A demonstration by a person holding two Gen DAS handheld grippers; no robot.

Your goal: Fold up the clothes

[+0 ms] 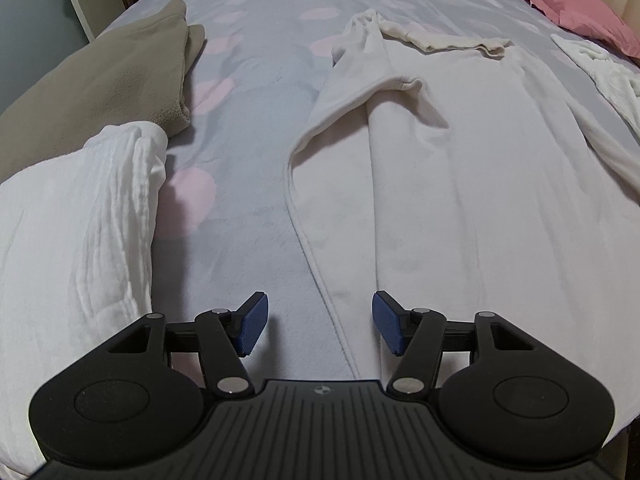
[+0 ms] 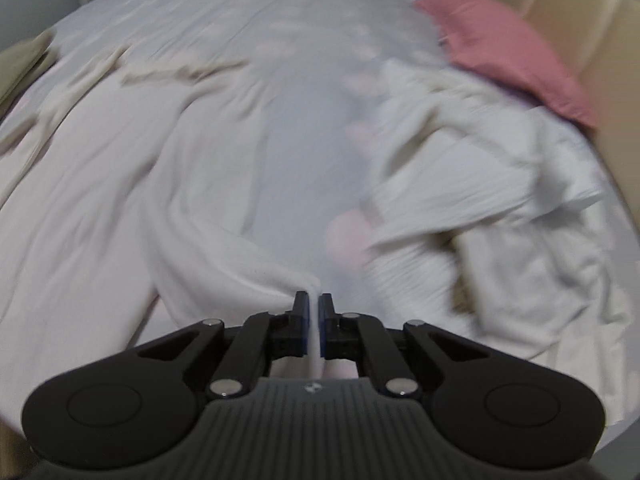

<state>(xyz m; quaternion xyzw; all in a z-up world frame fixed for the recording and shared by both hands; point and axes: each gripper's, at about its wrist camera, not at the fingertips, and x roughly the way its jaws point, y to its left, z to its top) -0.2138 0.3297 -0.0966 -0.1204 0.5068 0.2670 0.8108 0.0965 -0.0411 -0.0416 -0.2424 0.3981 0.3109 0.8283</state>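
A cream garment (image 1: 460, 200) lies spread flat on the grey bed cover (image 1: 248, 168), with its collar end far from me. My left gripper (image 1: 320, 322) hovers just above the garment's near left hem, open; the hem runs between its blue pads (image 1: 254, 322) and neither pad touches it. In the blurred right wrist view the same garment (image 2: 100, 200) fills the left half. My right gripper (image 2: 314, 320) is shut on a pinched fold of the garment's near right edge (image 2: 280, 280), and the cloth is drawn up to the jaws in a ridge.
A folded beige cloth (image 1: 100, 80) and a folded white cloth (image 1: 72, 232) lie at the left. A crumpled pile of white clothes (image 2: 500, 220) sits at the right, below a pink pillow (image 2: 504, 52) and a beige headboard (image 2: 580, 40).
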